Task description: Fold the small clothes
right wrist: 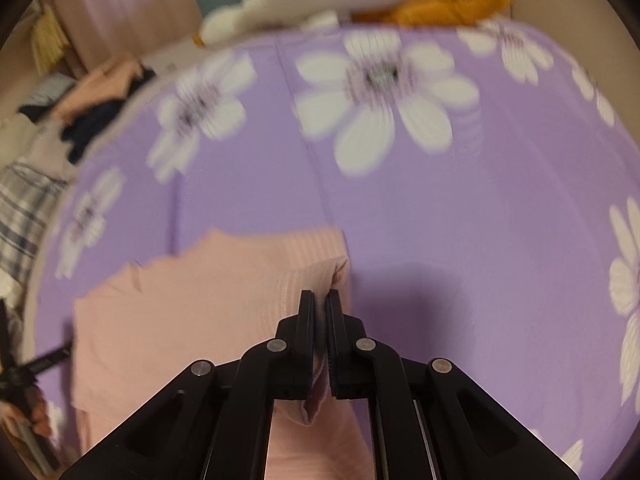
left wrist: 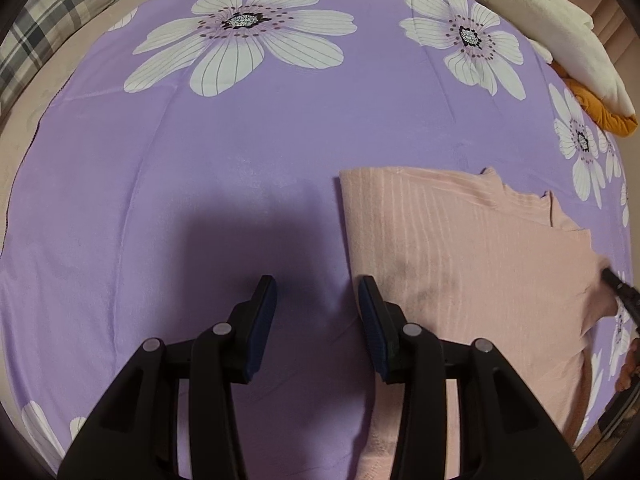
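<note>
Nearest to us, our right gripper has its fingers pressed together on a raised edge of the pink ribbed garment, while our left gripper hangs with fingers spread and empty over the bedspread, just beside the garment's left edge. The garment lies partly folded on the purple bedspread with white flowers. Farther back lie a white plush toy, an orange cloth and a plaid pillow.
</note>
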A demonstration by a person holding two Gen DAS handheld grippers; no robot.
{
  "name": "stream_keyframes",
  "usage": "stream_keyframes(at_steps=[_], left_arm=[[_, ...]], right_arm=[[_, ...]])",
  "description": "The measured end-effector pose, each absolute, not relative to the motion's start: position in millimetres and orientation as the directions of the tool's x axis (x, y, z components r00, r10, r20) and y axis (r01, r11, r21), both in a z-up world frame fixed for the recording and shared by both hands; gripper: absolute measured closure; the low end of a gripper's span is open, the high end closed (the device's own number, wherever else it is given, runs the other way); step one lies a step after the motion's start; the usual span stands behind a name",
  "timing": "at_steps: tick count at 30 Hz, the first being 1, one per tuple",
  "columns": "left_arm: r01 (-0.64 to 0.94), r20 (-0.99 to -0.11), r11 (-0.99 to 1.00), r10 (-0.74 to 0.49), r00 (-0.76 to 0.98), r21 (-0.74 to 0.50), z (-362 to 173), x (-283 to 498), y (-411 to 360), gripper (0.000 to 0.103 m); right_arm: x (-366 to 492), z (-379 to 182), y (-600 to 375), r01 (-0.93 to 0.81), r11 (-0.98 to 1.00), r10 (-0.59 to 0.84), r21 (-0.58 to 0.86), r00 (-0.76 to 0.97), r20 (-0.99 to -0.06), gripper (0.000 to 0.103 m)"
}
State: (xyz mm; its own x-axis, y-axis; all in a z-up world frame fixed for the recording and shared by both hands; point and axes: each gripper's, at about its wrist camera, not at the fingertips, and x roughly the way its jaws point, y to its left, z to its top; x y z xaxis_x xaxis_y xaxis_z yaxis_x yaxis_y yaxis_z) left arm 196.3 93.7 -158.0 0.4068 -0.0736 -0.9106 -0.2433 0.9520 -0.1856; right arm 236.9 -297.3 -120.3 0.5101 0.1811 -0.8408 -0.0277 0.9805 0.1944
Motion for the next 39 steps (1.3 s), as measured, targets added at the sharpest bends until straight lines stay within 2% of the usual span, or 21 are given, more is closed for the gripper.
stream_keyframes(at_steps=[3,5,7,9,14,17,18,19,20,21,23,29,39], left_arm=[[-0.241,-0.911,0.956,-0.059,0.409,-0.17,-156.4,193.9,92.0,0.061],[-0.241,-0.914,0.954,-0.07,0.401,-0.179,-152.8,190.5,91.7,0.063],[-0.233,-0.9,0.943,-0.123,0.417,-0.237,-145.4,183.6,93.4,0.063],[-0.218,-0.876,0.933,-0.162,0.455,-0.286,-134.5,173.8,94.0,0.062],[-0.15,-0.849,0.909,-0.29,0.441,-0.389,-136.4,164.9,78.1,0.061],[-0.168,-0.877,0.916,-0.277,0.393,-0.365,-154.1,162.3,68.3,0.062],[-0.178,-0.879,0.917,-0.267,0.395,-0.358,-159.7,161.2,67.0,0.067],[-0.177,-0.865,0.91,-0.276,0.419,-0.375,-162.0,158.7,66.8,0.076],[-0.173,-0.853,0.903,-0.289,0.434,-0.393,-162.7,156.2,66.1,0.079],[-0.176,-0.852,0.904,-0.283,0.44,-0.391,-162.4,154.3,65.2,0.08],[-0.17,-0.853,0.912,-0.263,0.451,-0.372,-158.7,152.1,62.0,0.081],[-0.163,-0.857,0.929,-0.226,0.464,-0.333,-156.6,147.9,65.6,0.083],[-0.174,-0.856,0.92,-0.239,0.459,-0.35,-163.9,144.8,73.3,0.078]], right_arm=[[234.7,-135.2,-303.2,0.006,0.982,0.165,0.19,0.476,-0.864,0.097],[231.1,-136.0,-310.6,0.023,0.972,0.198,0.236,0.468,-0.861,0.091],[225.5,-131.3,-318.3,0.039,0.963,0.218,0.267,0.469,-0.856,0.071],[217.0,-124.2,-324.5,0.047,0.959,0.22,0.278,0.493,-0.842,0.065],[202.6,-122.6,-333.4,0.051,0.925,0.307,0.376,0.485,-0.819,0.065],[197.5,-132.7,-326.2,0.03,0.918,0.341,0.395,0.451,-0.825,0.065],[195.1,-137.3,-322.7,0.02,0.92,0.343,0.392,0.443,-0.828,0.067],[194.4,-138.9,-321.0,0.018,0.921,0.341,0.388,0.445,-0.828,0.074],[192.5,-141.3,-319.0,0.023,0.93,0.319,0.368,0.451,-0.833,0.08],[192.4,-141.1,-319.3,0.029,0.934,0.305,0.355,0.454,-0.838,0.09],[189.5,-137.7,-321.8,0.039,0.931,0.303,0.362,0.471,-0.829,0.096],[177.1,-119.1,-325.4,0.025,0.934,0.291,0.357,0.528,-0.798,0.096],[183.3,-157.0,-320.1,0.065,0.944,0.257,0.322,0.465,-0.847,0.096]])
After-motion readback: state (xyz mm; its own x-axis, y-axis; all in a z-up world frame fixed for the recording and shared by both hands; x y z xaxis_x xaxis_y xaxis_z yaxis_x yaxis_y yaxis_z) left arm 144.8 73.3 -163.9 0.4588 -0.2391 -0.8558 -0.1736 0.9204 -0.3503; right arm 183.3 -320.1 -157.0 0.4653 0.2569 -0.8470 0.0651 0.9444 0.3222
